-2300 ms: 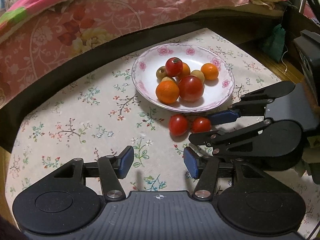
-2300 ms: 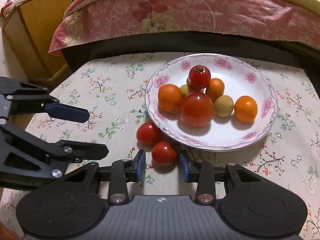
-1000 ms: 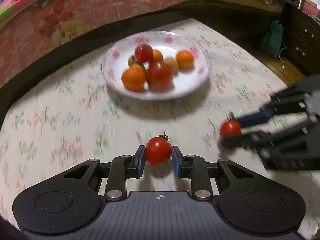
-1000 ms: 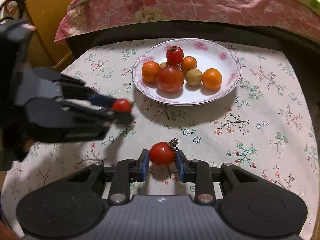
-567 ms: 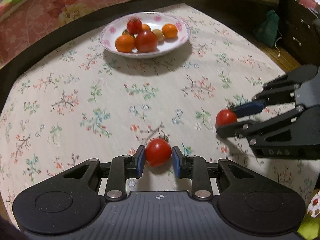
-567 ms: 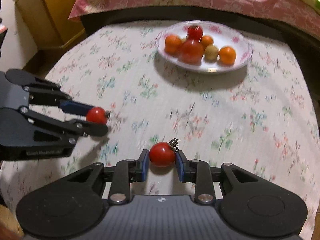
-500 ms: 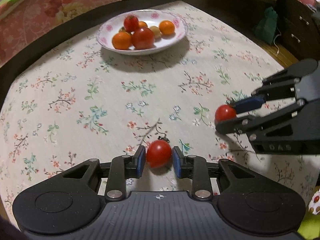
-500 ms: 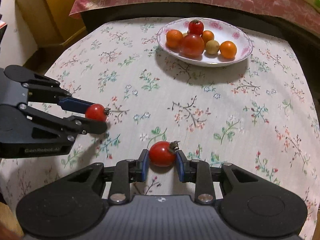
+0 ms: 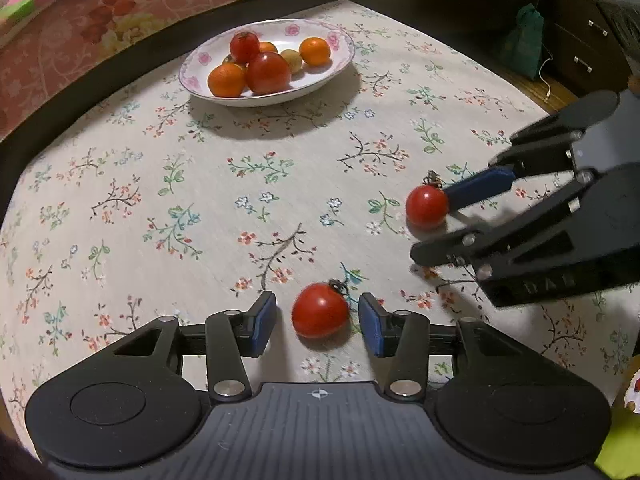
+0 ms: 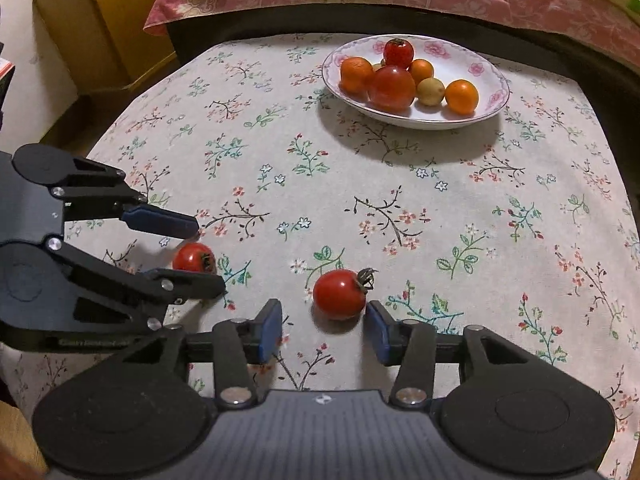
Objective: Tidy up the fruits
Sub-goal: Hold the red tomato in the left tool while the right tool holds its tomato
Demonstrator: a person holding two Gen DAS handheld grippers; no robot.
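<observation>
Two tomatoes sit on the flowered tablecloth (image 9: pixel 120 184) near the table's front edge, each between opening jaws that no longer press it: the left gripper (image 9: pixel 318 322) around one tomato (image 9: pixel 320 311), the right gripper (image 10: pixel 325 326) around the other tomato (image 10: pixel 339 294). A plate (image 9: pixel 340 38) by the far edge holds oranges, two tomatoes and small pale fruits. The sort looks barely begun; most of the fruit apparently has yet to be moved.
</observation>
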